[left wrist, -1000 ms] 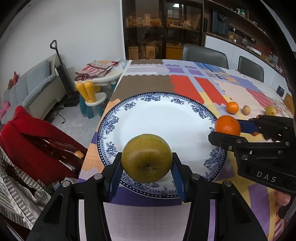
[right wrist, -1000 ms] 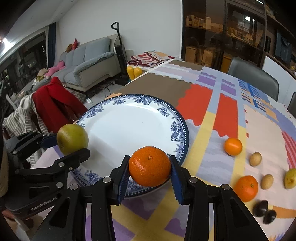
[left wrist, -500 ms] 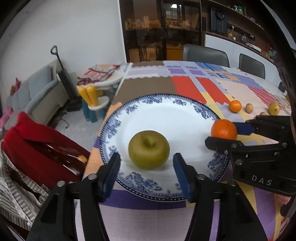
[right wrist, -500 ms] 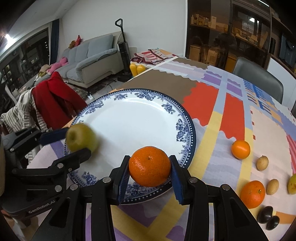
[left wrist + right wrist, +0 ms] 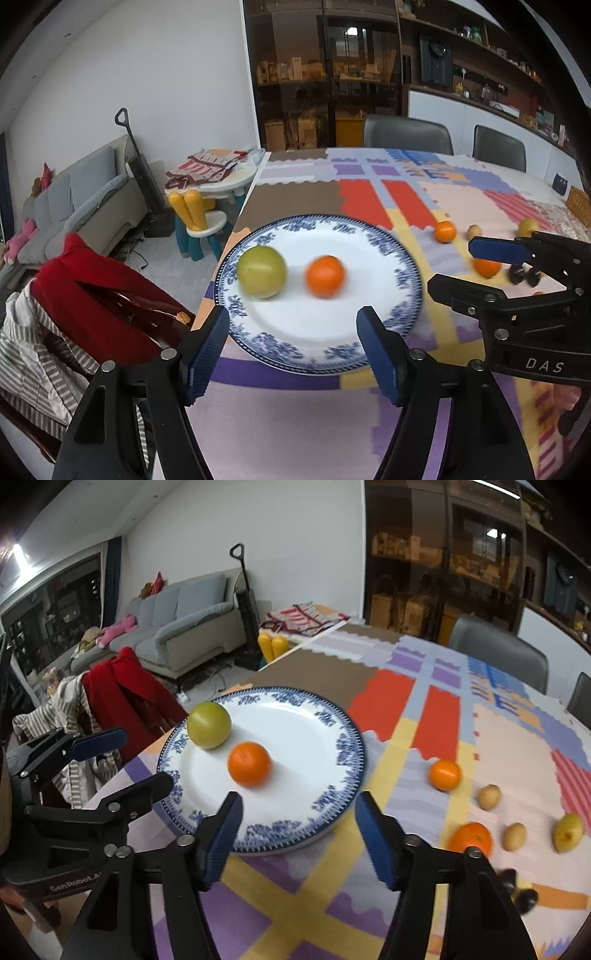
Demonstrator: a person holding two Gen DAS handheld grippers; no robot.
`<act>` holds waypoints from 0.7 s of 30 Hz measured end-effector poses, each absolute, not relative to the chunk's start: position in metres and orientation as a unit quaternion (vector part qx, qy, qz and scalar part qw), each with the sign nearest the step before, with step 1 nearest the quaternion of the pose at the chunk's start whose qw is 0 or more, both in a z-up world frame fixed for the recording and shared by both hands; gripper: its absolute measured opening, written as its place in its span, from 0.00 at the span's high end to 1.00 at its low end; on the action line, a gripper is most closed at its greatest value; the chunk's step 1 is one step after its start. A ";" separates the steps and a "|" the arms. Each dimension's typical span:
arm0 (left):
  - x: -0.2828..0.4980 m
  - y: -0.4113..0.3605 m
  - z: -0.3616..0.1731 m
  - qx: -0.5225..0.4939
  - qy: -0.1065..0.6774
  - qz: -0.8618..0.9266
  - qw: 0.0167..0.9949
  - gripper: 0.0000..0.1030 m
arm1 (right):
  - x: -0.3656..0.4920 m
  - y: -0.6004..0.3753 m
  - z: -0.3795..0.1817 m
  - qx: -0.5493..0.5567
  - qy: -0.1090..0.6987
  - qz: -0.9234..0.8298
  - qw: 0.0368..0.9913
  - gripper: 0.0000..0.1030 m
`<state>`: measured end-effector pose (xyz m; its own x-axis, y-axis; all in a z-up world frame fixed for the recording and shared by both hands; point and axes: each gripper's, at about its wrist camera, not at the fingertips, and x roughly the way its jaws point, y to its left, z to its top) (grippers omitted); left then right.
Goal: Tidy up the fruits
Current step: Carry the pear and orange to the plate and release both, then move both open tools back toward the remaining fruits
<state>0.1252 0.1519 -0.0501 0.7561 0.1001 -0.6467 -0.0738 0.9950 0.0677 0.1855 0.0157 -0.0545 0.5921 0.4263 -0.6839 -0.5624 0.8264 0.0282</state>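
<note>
Left wrist view: left tongs (image 5: pixel 293 330) apart, empty, at the near rim of the blue-patterned plate (image 5: pixel 402 269). Green apple (image 5: pixel 261 271) and orange (image 5: pixel 325 276) lie side by side on the plate, a small gap between them.

Right wrist view: right tongs (image 5: pixel 297 812) apart, empty, near the plate's rim. Loose on the surface (image 5: pixel 424 720): small orange (image 5: pixel 444 774), larger orange (image 5: pixel 471 837), two brown fruits (image 5: pixel 489 796), yellow fruit (image 5: pixel 568 832), dark fruits at the edge, blurred. Advice: take the nearest fruit next, squarely across its middle, and set it onto bare plate.
</note>
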 end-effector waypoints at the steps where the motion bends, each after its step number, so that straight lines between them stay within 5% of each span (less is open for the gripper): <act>1: 0.121 0.147 -0.046 0.016 0.342 0.044 0.938 0.29 | 0.180 0.010 -0.051 -0.096 0.347 0.275 0.892 0.35; 21: 0.096 0.032 -0.003 0.066 0.270 -0.024 0.960 0.14 | 0.125 -0.123 0.004 -0.047 0.260 0.182 0.947 0.22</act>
